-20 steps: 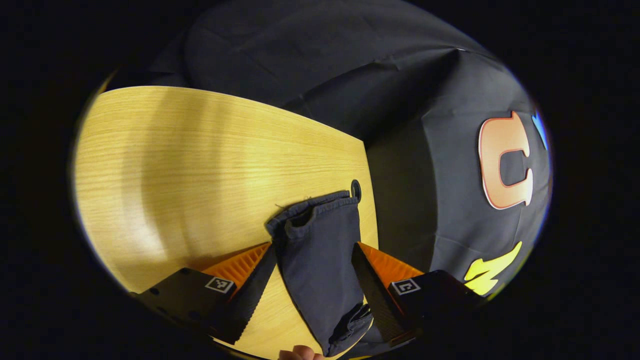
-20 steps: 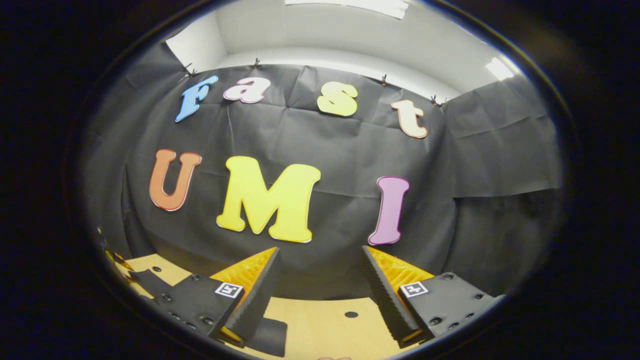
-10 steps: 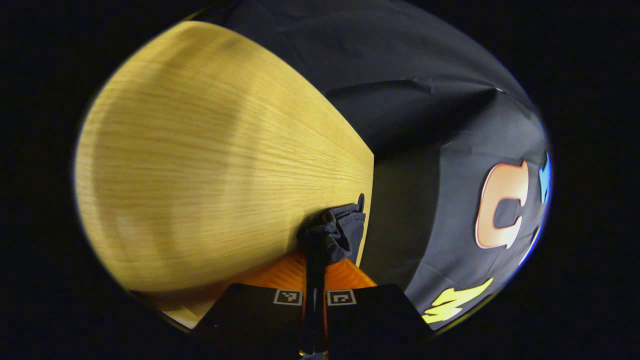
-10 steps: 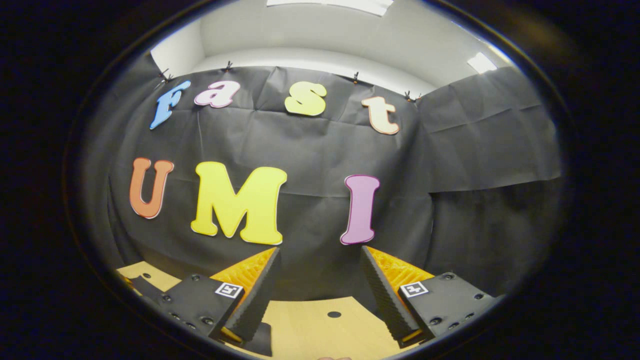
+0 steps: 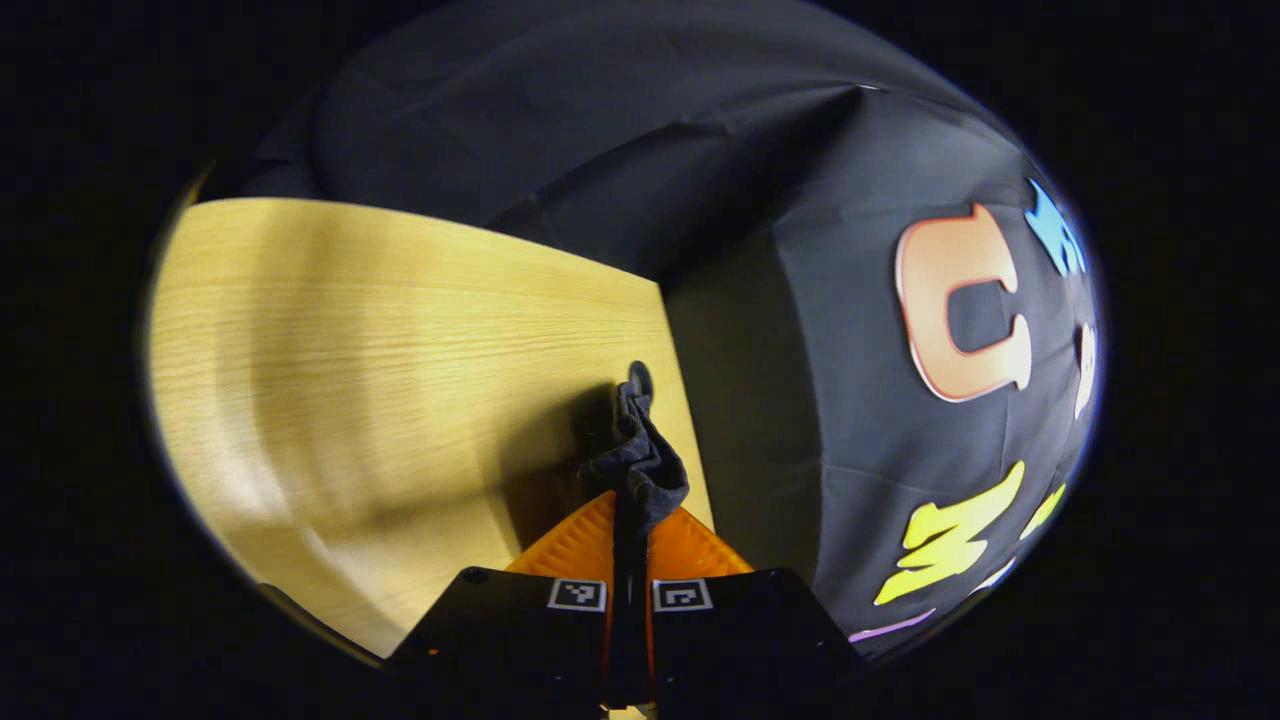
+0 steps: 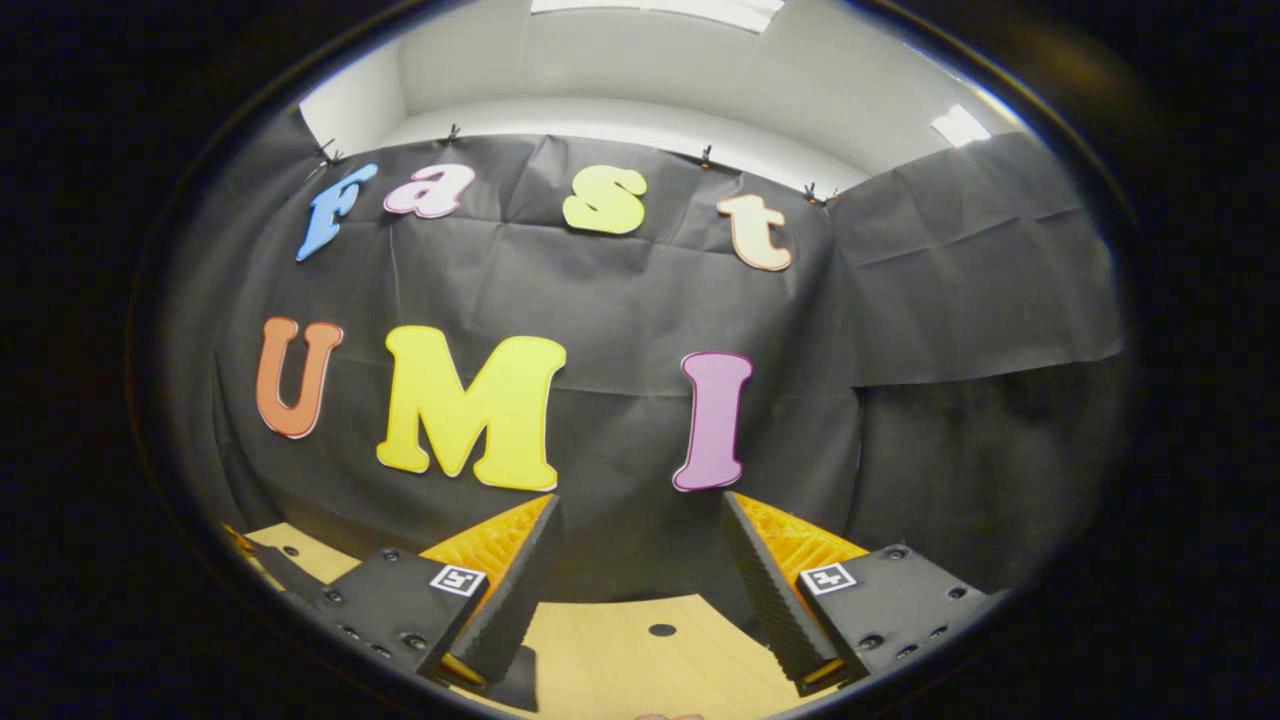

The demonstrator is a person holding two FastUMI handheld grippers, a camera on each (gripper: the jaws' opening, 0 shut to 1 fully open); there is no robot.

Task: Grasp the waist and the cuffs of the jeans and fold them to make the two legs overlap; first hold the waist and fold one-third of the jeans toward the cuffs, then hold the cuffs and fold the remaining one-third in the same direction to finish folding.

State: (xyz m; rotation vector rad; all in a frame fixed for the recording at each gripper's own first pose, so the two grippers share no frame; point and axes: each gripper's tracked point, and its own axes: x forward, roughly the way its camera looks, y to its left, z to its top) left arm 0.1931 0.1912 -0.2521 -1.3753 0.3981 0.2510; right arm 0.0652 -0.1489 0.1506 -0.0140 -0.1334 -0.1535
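- While the left gripper (image 5: 630, 520) has its fingers pressed together on a bunched fold of the dark jeans (image 5: 637, 455), the cloth rises in a crumpled ridge just ahead of the fingertips, near the right edge of the wooden table (image 5: 380, 330).
- The far tip of that bunch lies against a small dark round hole (image 5: 640, 376) in the tabletop, close to the table's far right corner; which end of the jeans is pinched cannot be told from this view.
- The right gripper (image 6: 636, 565) has its fingers spread wide with nothing between them, pointing at the booth wall, above the table's far edge and another round hole (image 6: 661, 630).
- A dark patch at the near left of the right gripper view may be more of the jeans, but it is too small to be sure.
- Judged from this, the step in hand is the first grasp, with one end taken and the other not yet.
- The next move likely calls for the right gripper to tilt down, find the free end and pinch it, so both ends lift evenly.
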